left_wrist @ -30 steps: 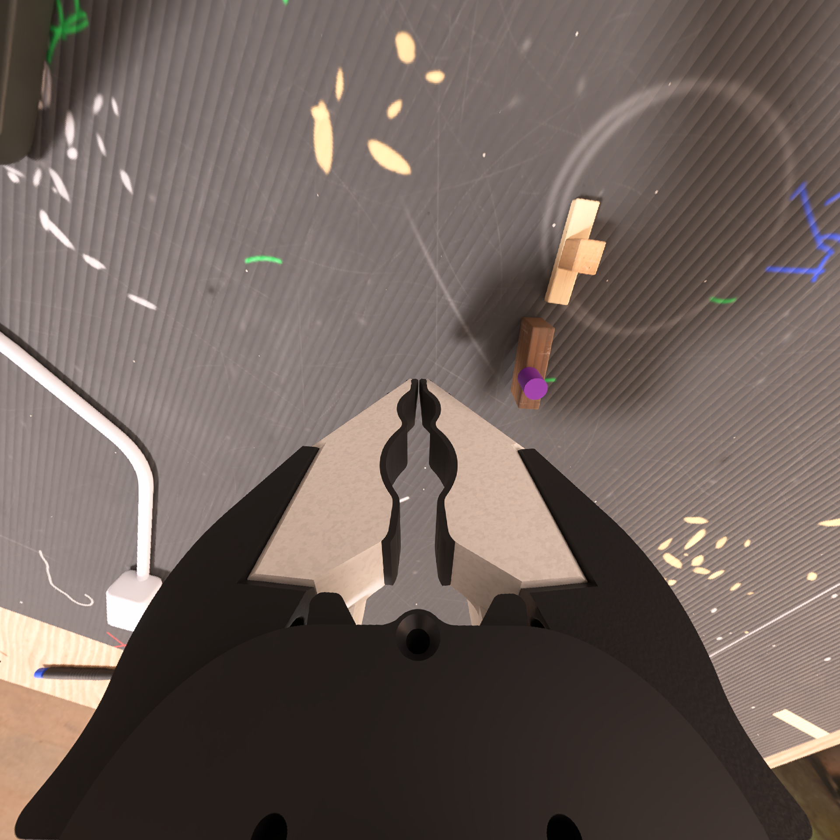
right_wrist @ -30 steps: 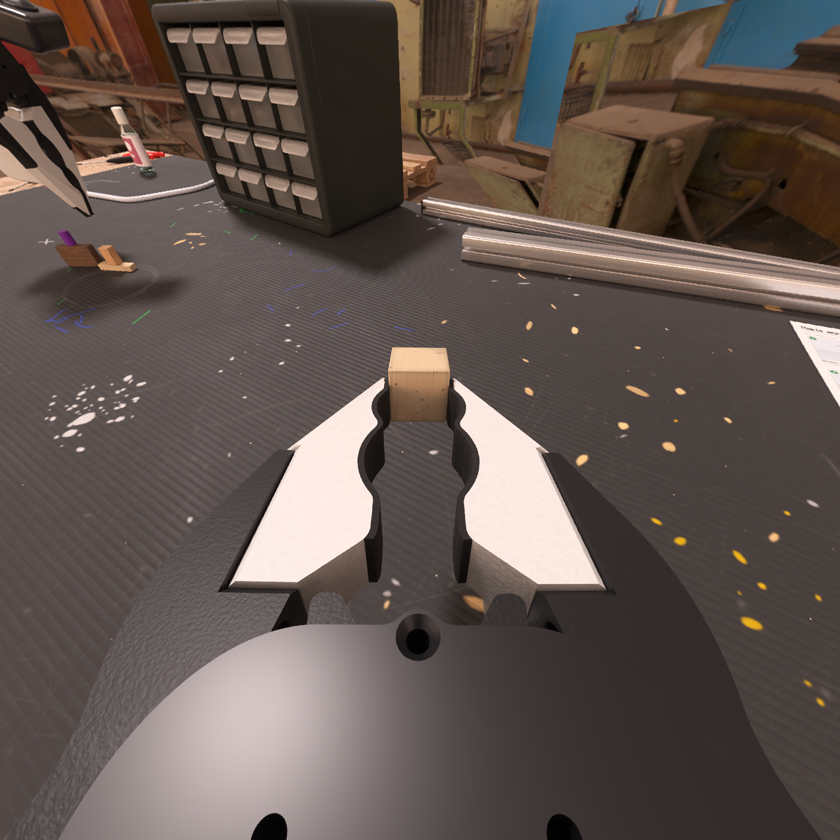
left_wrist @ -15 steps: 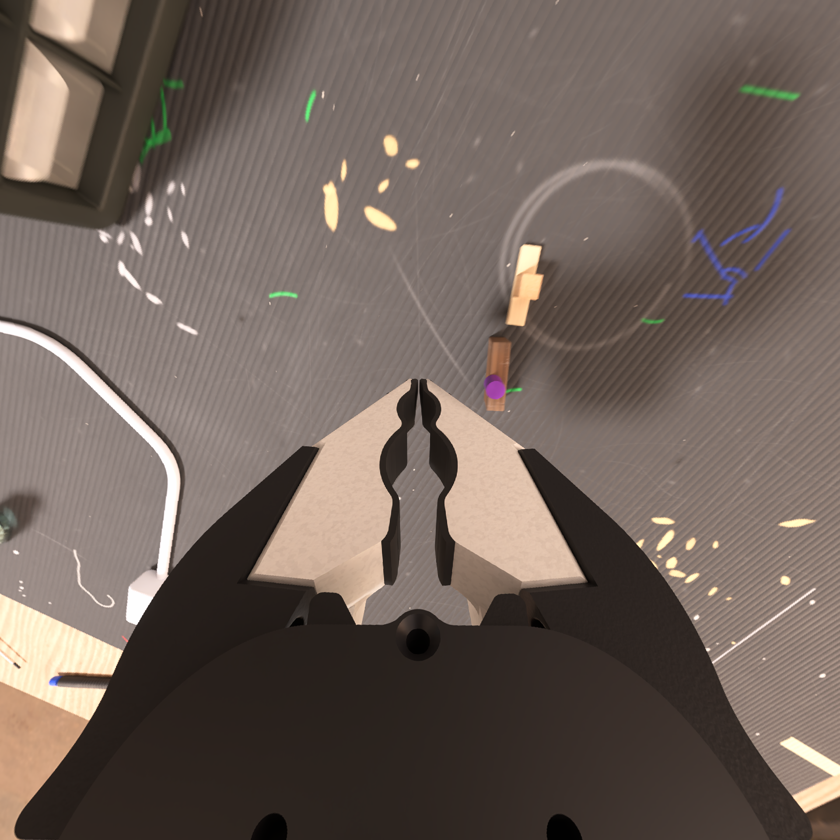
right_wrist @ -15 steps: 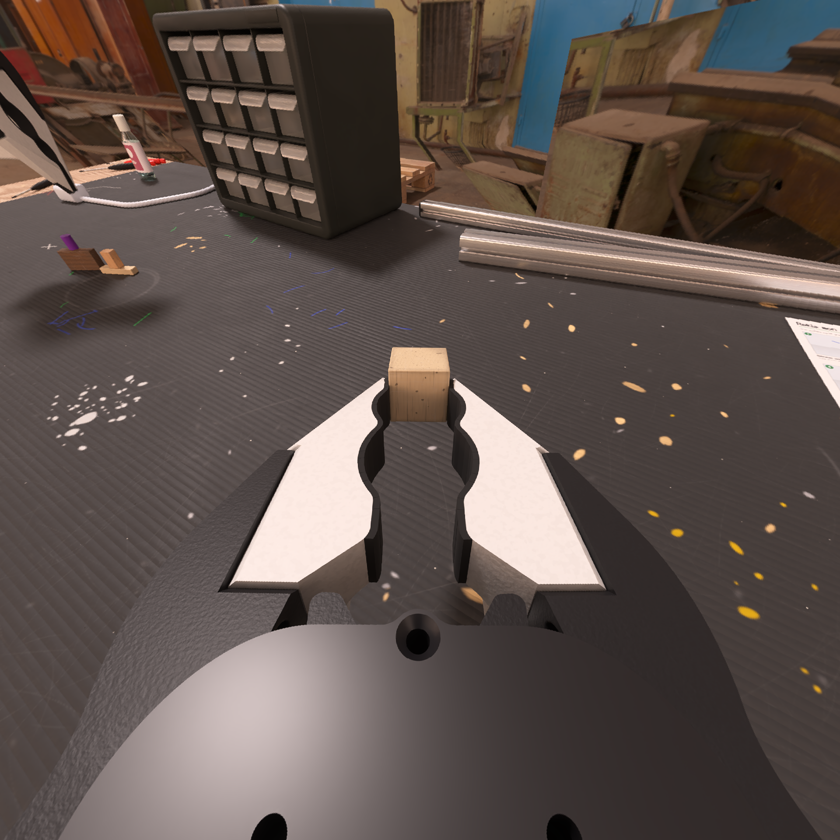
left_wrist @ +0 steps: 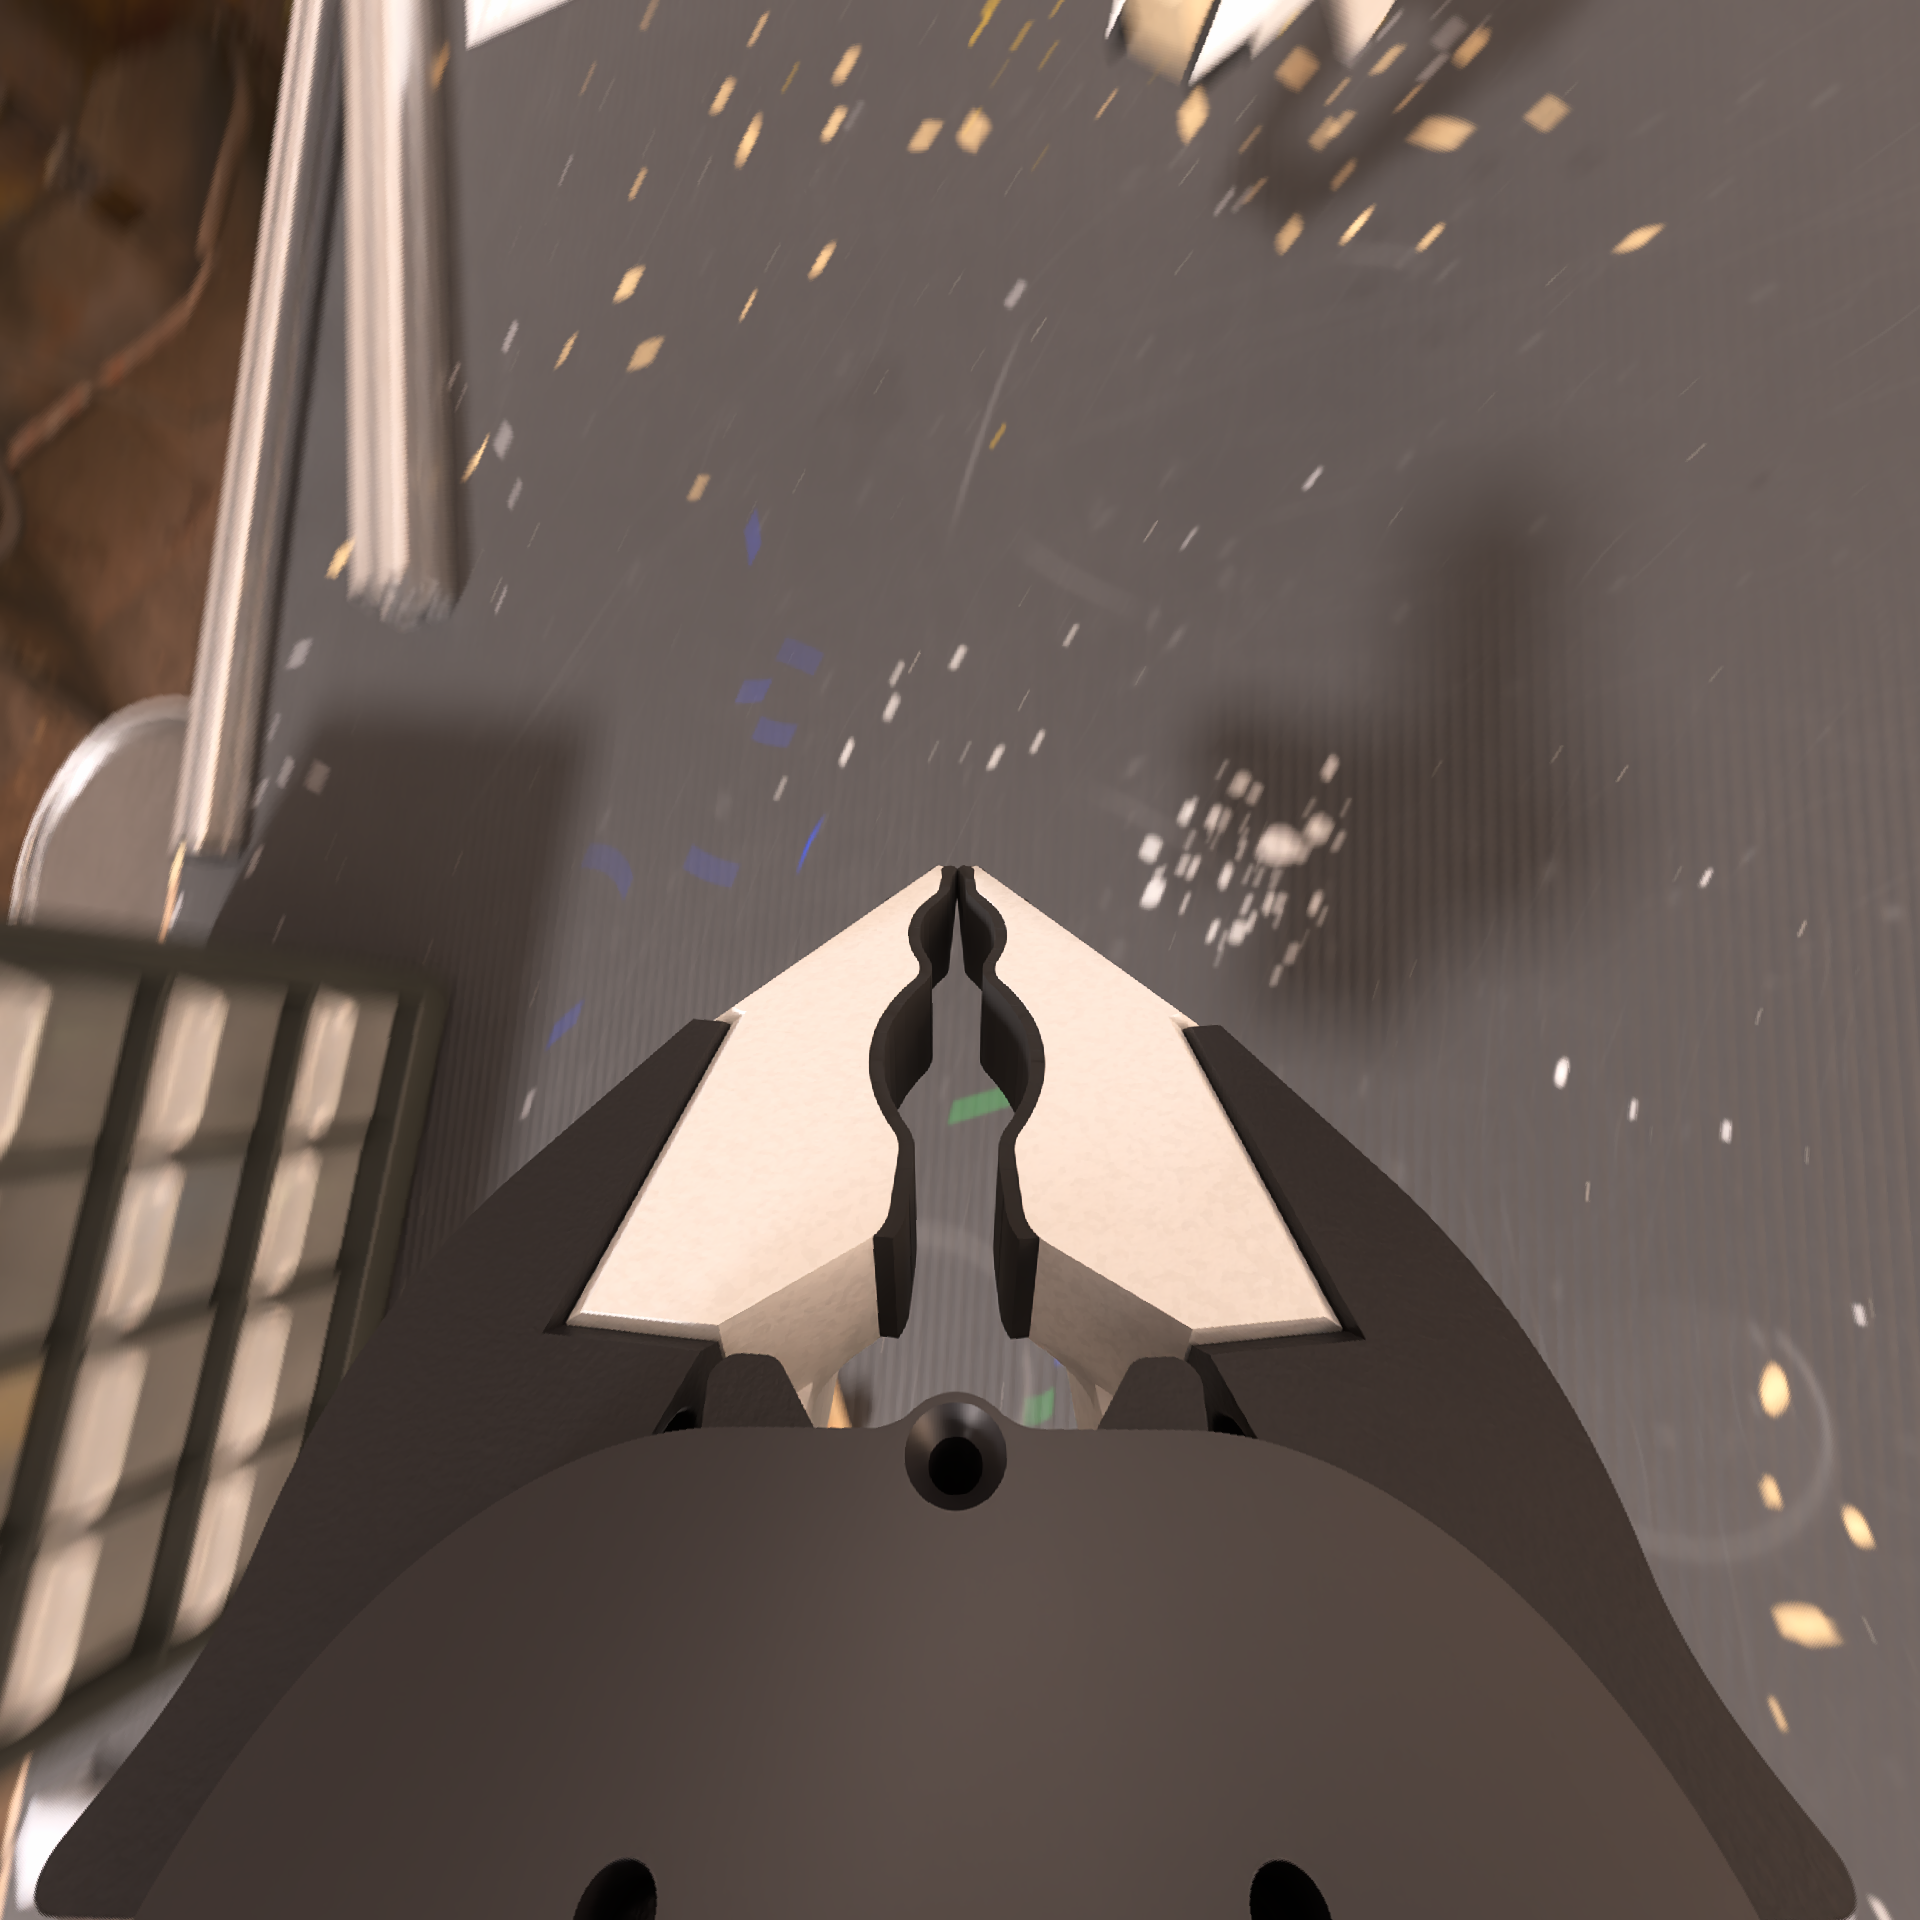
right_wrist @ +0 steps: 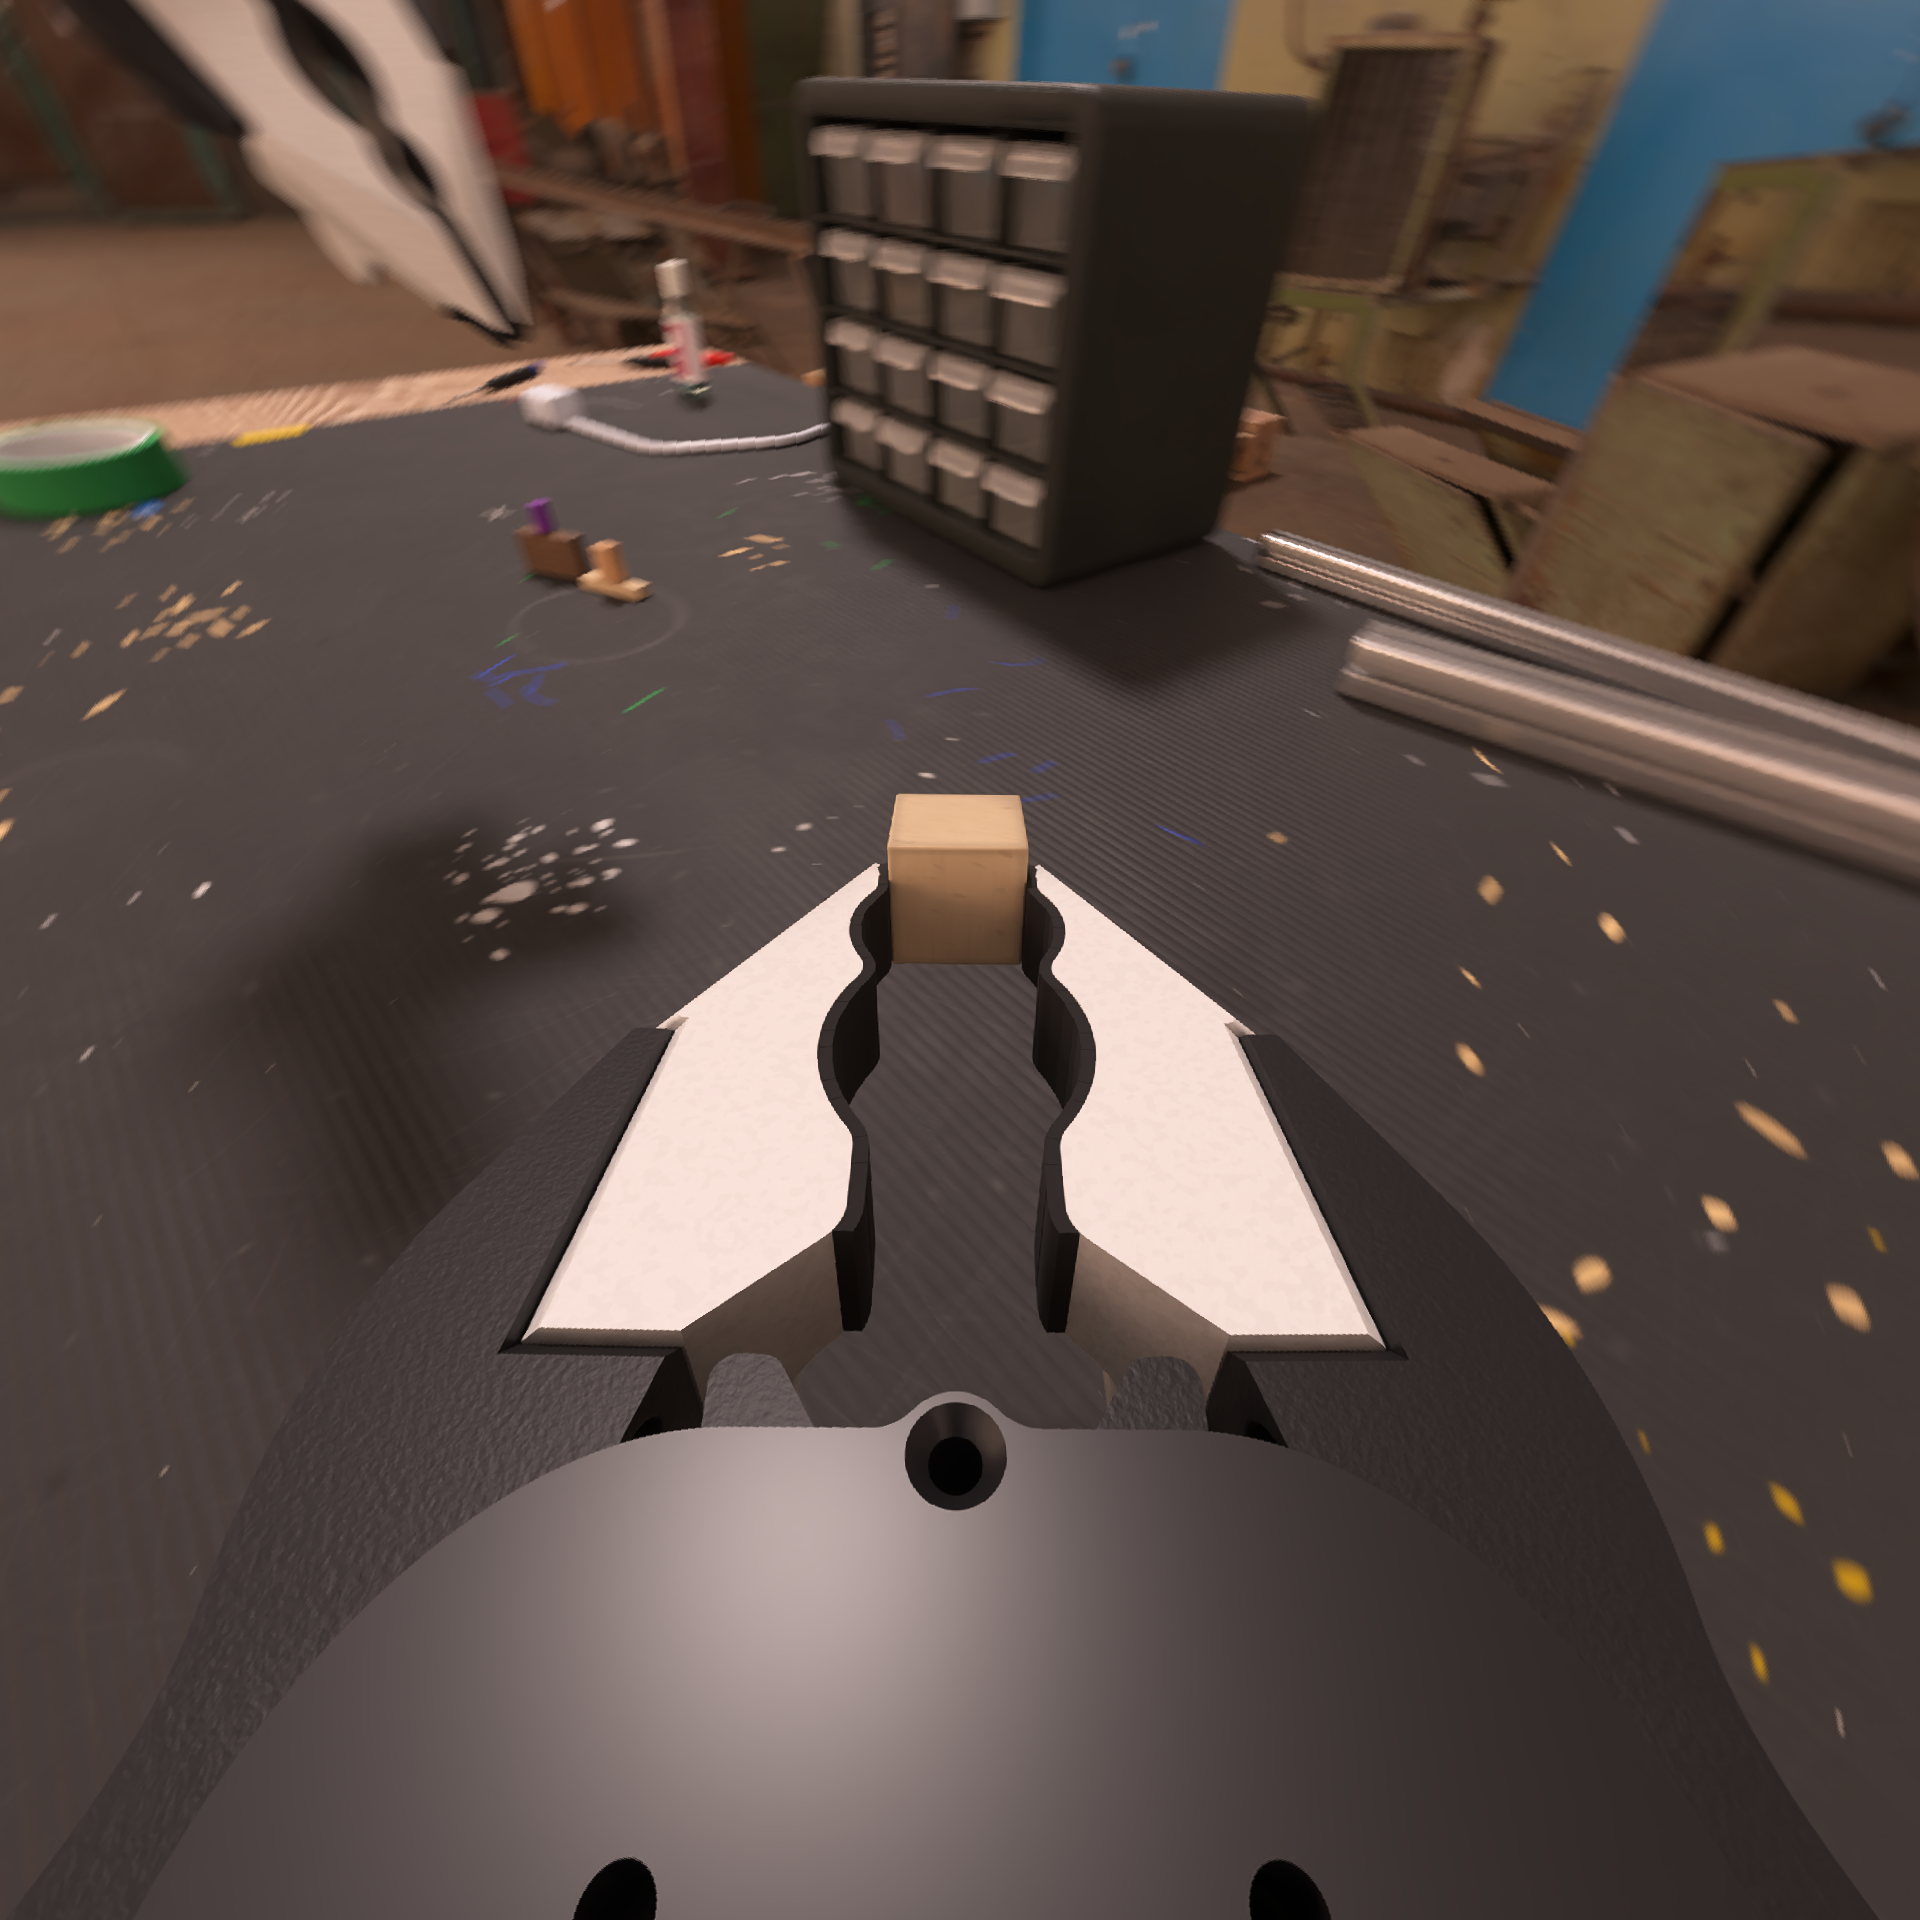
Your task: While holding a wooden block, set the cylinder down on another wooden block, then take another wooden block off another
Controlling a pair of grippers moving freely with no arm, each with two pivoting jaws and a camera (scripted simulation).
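My right gripper (right_wrist: 958, 883) is shut on a light wooden cube (right_wrist: 958, 894) and holds it above the dark mat. Far off at the left, a purple cylinder (right_wrist: 538, 512) stands on a dark brown block (right_wrist: 551, 553). Beside it, a small light block (right_wrist: 606, 561) sits on a flat light block (right_wrist: 627, 590). My left gripper (left_wrist: 956, 875) is shut and empty, and the blocks are out of its blurred view. It also shows high at the top left of the right wrist view (right_wrist: 478, 312), well above the blocks.
A black drawer cabinet (right_wrist: 1039, 312) stands at the back of the mat, and it also shows in the left wrist view (left_wrist: 156, 1299). Metal bars (right_wrist: 1610, 717) lie at the right. A green ring (right_wrist: 83, 468), a white cable (right_wrist: 675, 442) and a small bottle (right_wrist: 681, 332) are at the far edge.
My left gripper has swung up and away from the blocks, which have left its view. It stays shut. My right gripper has turned left, still shut on the cube.
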